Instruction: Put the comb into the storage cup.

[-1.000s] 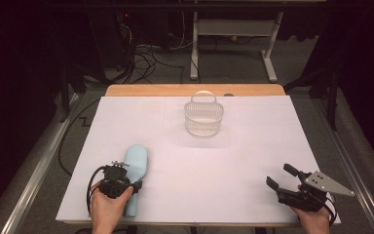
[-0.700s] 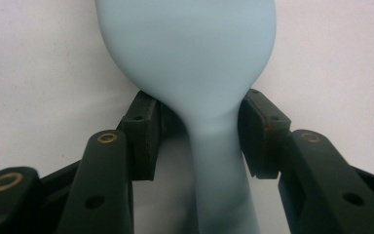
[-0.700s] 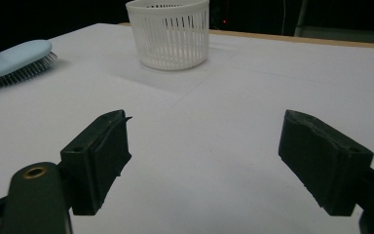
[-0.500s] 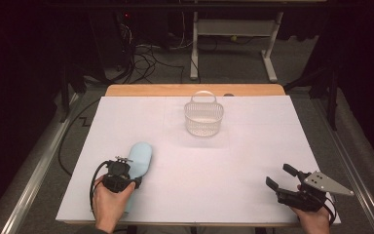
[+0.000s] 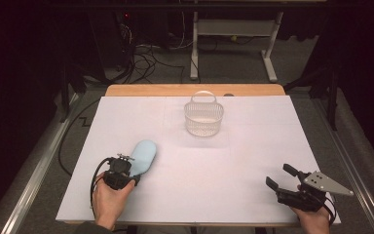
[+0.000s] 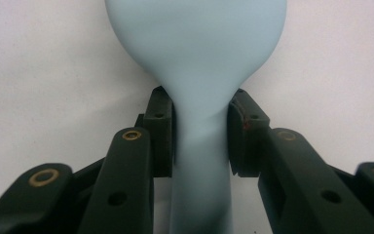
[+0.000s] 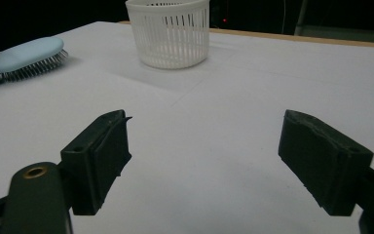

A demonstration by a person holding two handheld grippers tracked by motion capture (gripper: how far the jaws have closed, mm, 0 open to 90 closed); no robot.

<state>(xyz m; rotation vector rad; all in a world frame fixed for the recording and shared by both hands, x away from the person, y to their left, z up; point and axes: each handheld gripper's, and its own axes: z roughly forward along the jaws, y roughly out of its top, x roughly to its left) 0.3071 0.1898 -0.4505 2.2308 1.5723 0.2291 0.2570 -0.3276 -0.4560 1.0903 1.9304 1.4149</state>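
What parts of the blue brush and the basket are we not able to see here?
- Hairbrush: in the left gripper view its head runs off the top edge, and its bristles face away.
- Its handle end: in the high view the left gripper, whose jaws have just been closing on the handle, covers it.
- Basket: in the right gripper view its handle is cut off by the top edge.
- Basket's inside: too small in the high view to tell whether anything lies there.
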